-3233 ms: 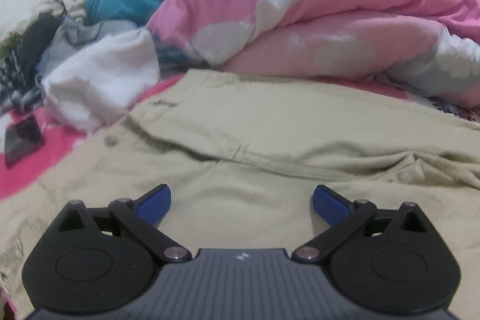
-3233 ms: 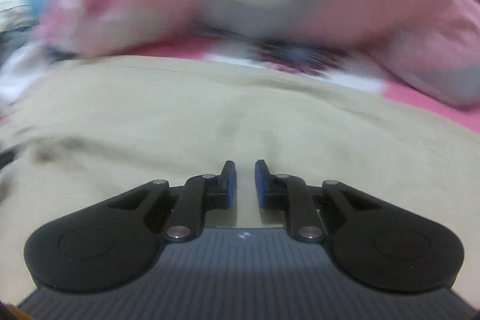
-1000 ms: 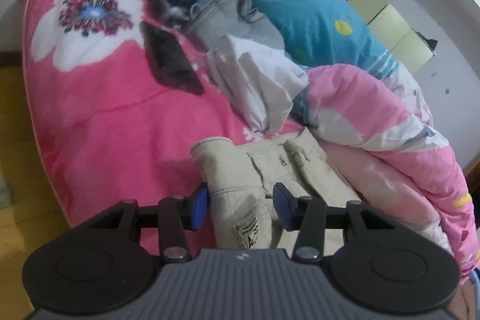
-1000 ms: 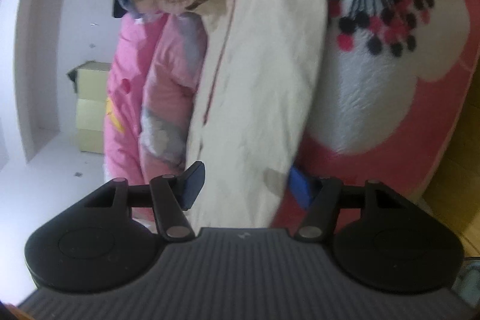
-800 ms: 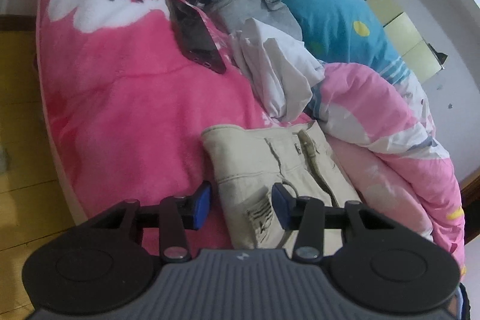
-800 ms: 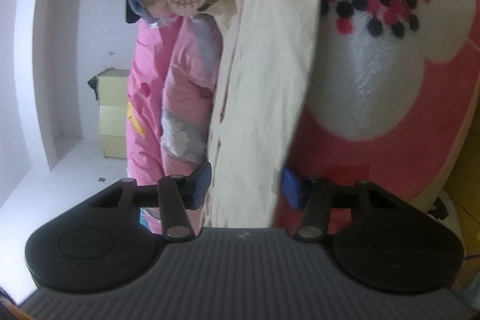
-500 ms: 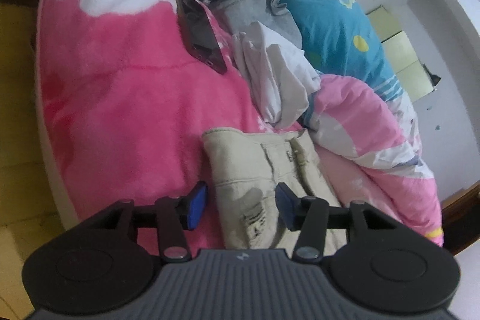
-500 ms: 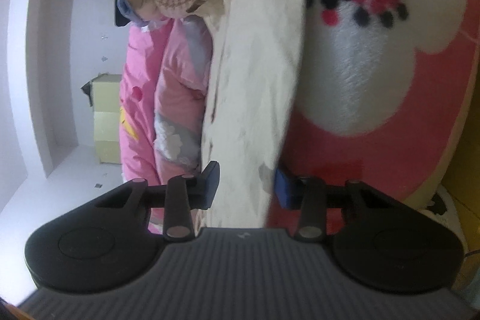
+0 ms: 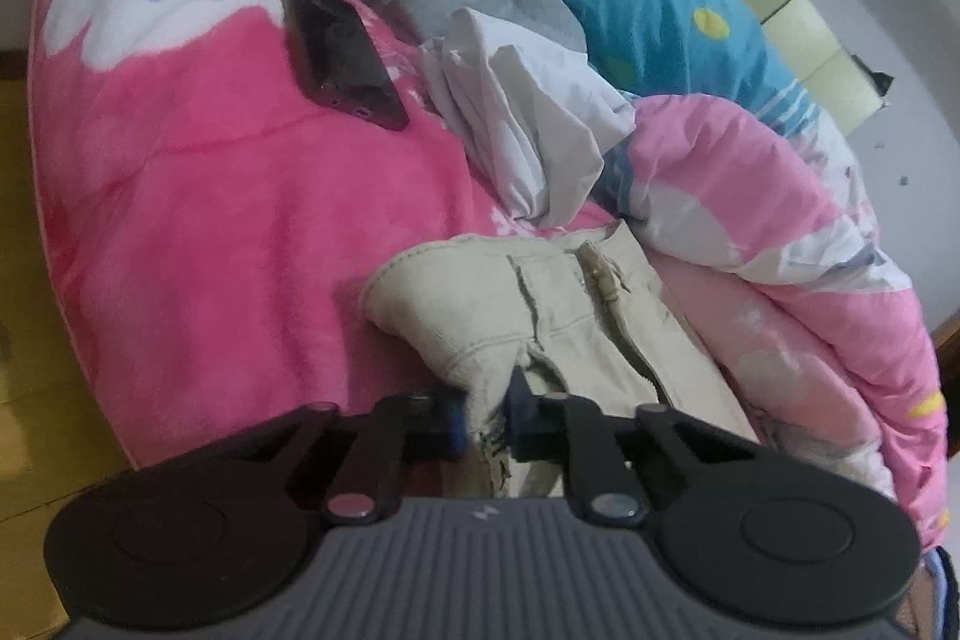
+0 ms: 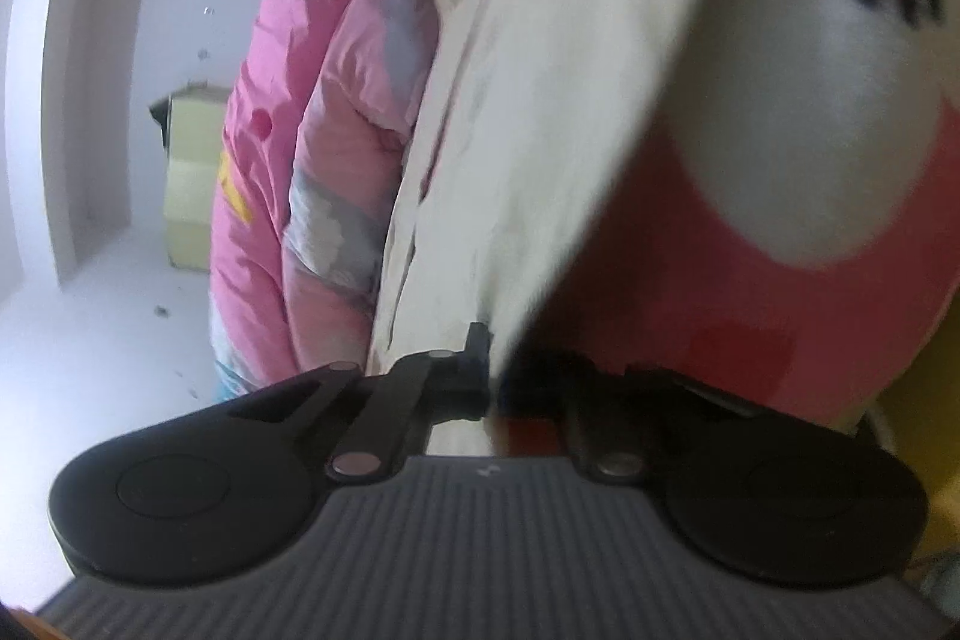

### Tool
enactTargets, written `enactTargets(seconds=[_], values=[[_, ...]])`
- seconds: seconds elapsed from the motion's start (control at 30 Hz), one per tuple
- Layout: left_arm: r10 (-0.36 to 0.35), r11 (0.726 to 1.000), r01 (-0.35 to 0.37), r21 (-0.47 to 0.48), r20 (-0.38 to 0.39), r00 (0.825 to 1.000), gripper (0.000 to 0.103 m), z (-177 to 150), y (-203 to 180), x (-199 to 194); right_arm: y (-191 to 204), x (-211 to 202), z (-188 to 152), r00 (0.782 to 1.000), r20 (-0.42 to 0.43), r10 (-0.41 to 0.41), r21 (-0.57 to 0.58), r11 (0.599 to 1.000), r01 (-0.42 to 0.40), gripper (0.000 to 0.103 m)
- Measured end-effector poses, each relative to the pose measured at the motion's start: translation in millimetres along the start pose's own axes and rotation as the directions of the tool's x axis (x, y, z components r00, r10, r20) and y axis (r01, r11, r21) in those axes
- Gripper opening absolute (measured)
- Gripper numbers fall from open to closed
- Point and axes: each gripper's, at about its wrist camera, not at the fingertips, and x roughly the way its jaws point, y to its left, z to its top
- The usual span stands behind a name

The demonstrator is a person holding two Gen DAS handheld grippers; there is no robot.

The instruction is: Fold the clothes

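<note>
Beige pants (image 9: 558,316) folded lengthwise on the pink blanket (image 9: 228,220), near the quilt (image 9: 780,232). Left gripper (image 9: 487,415) just clamped down on the waistband corner. Right gripper (image 10: 489,370) just pinched shut on the pants' other end.

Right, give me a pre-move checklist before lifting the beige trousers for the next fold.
1. Left gripper shut on the beige cotton trousers at the waistband end: ok.
2. Right gripper shut on the same trousers: ok, though blurred.
3. Trousers already folded lengthwise: ok.
4. Crumpled white garment clear of the trousers: not ok, it touches the waistband.
5. Dark phone out of the way: ok.
6. Far trouser edge free of the pink quilt: cannot tell.
</note>
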Motion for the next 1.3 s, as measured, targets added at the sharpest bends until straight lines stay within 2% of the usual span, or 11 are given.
enactTargets(seconds=[0.07,0.3,0.47,0.83,0.93,1.03,1.07,1.1,1.13,1.23,1.3], values=[[0.016,1.0,-0.016,-0.005,0.012,1.0,0.009,2.9,-6.8,-7.5,12.0,-5.7,1.9,1.0,0.019,0.02,-0.021,1.0,-0.019,0.001],[-0.012,1.0,0.012,-0.021,0.031,0.999,0.006,18.2,-24.6,-45.5,40.0,-28.7,10.9,0.995,0.049,0.087,-0.058,0.995,-0.084,0.001],[-0.004,1.0,0.005,-0.015,0.026,1.0,0.006,14.1,-21.7,-73.8,41.2,-55.0,10.5,0.993,0.057,0.108,-0.059,0.993,-0.105,0.001],[0.022,1.0,-0.022,0.0,-0.017,1.0,0.006,-17.4,21.6,-107.9,19.5,-114.8,-7.7,0.998,0.063,0.017,-0.104,0.994,-0.01,0.001],[0.027,0.999,-0.026,0.036,-0.026,0.999,0.008,-22.7,27.8,-103.6,10.3,-108.1,-8.1,0.999,0.032,-0.029,-0.147,0.989,0.034,0.002],[0.049,0.996,-0.047,0.076,-0.03,0.998,0.024,-24.6,34.8,-104.3,-3.4,-103.0,-5.3,0.993,-0.013,-0.119,-0.145,0.983,0.116,0.007],[0.059,0.995,-0.057,0.085,-0.031,0.998,0.028,-24.4,37.9,-106.0,-7.7,-105.9,-2.9,0.987,-0.012,-0.16,-0.145,0.977,0.157,0.013],[0.073,0.993,-0.07,0.093,-0.025,0.997,0.036,-23.6,41.3,-109.4,-10.1,-112.4,0.4,0.981,0.002,-0.196,-0.148,0.97,0.195,0.021],[0.09,0.991,-0.089,0.1,-0.01,0.996,0.038,-21.8,45.2,-115.2,-12.5,-119.0,3.8,0.972,0.016,-0.233,-0.15,0.961,0.232,0.025],[0.169,0.975,-0.179,0.134,0.08,0.982,0.039,-13.0,50.4,-134.7,-11.2,-145.3,15.9,0.937,0.121,-0.328,-0.176,0.922,0.345,0.027],[0.192,0.965,-0.212,0.153,0.133,0.972,0.039,-5.4,47.0,-143.1,-5.5,-163.8,26.0,0.903,0.215,-0.372,-0.194,0.89,0.413,0.027]])
